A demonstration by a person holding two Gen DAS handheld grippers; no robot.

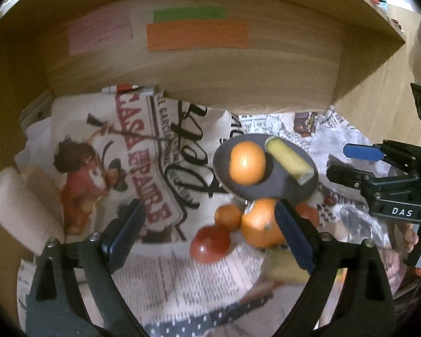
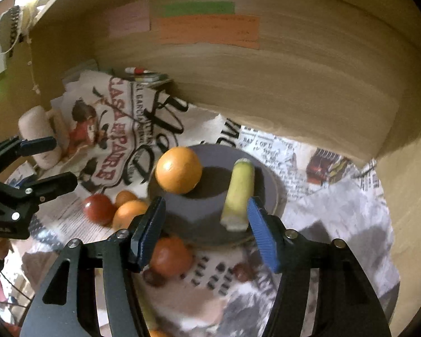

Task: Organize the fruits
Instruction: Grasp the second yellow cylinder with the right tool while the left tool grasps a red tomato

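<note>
Now: both my grippers hang open and empty over the fruit on the newspaper-covered table.
On the grey plate I count two items, one orange and one cut banana piece, lying apart. My right gripper has its jaws about half apart, the banana piece just inside the right finger, not pressed. My left gripper has its jaws wide, with nothing between the pads. Off the plate, on its left side: one red tomato, two oranges, one small, one larger. A further reddish fruit sits at the plate's near edge; kind unclear. On the wooden back panel: three paper notes, one pink, one green, one orange.
</note>
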